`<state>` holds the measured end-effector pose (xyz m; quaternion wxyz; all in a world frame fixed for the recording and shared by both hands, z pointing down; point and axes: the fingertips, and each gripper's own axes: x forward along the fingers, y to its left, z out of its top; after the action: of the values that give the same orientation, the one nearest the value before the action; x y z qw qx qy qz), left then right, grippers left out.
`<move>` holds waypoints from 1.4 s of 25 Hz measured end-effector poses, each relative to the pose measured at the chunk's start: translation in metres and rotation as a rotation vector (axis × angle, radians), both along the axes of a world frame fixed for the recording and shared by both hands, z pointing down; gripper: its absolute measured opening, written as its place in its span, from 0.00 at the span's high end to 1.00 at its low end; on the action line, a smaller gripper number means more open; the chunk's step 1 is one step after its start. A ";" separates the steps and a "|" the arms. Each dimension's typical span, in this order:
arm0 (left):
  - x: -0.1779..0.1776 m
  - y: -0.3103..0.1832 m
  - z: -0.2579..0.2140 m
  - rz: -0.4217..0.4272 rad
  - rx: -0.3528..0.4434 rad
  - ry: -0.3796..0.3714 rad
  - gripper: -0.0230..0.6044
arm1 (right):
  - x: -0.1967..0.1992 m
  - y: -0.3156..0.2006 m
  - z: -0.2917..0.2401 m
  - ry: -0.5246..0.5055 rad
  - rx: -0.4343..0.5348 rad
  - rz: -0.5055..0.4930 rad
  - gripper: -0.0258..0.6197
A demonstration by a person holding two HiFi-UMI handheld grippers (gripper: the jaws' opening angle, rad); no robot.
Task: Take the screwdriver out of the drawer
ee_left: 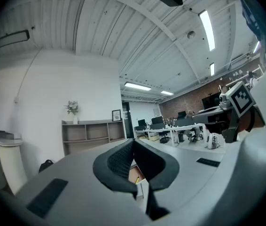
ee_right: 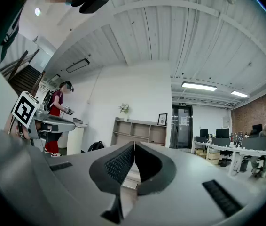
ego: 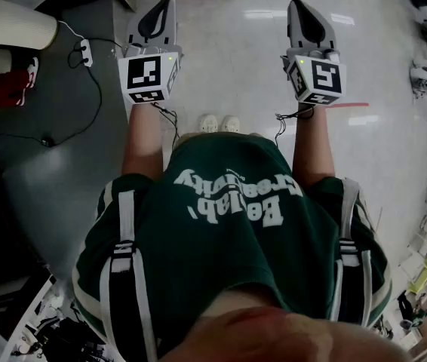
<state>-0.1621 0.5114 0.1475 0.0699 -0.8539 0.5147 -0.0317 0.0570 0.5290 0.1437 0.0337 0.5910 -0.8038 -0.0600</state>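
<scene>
Two hand-held grippers are up at chest level, side by side and well apart, both pointing level and away from the body. The left hand-held gripper has its jaws together at the tips, with nothing gripped. The right hand-held gripper has its jaws pressed together as well, with nothing between them. Each carries its marker cube just ahead of the wrist.

The person stands in a green shirt on a pale glossy floor, with white shoes below. A dark cable trails over the grey patch to the left.

Both gripper views look across an open office, with a low shelf unit against the white wall and a plant on top. Desks with monitors stand further right. A second person stands at a white counter.

The screwdriver and the drawer appear in none of the views.
</scene>
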 end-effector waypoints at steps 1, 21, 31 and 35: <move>0.001 -0.001 0.001 0.000 0.001 -0.005 0.93 | 0.000 -0.001 0.000 0.000 0.002 0.001 0.91; -0.004 -0.004 0.000 0.010 0.005 -0.014 0.93 | -0.011 0.000 0.002 -0.038 -0.009 -0.010 0.91; -0.022 0.000 0.007 0.039 -0.013 -0.012 0.93 | -0.039 0.004 0.009 0.020 -0.035 0.019 0.91; -0.027 0.005 0.011 0.055 -0.015 -0.015 0.93 | -0.047 0.011 0.009 0.038 -0.022 0.037 0.91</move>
<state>-0.1892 0.5169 0.1588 0.0683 -0.8679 0.4904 -0.0399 0.0104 0.5404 0.1528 0.0562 0.6041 -0.7925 -0.0617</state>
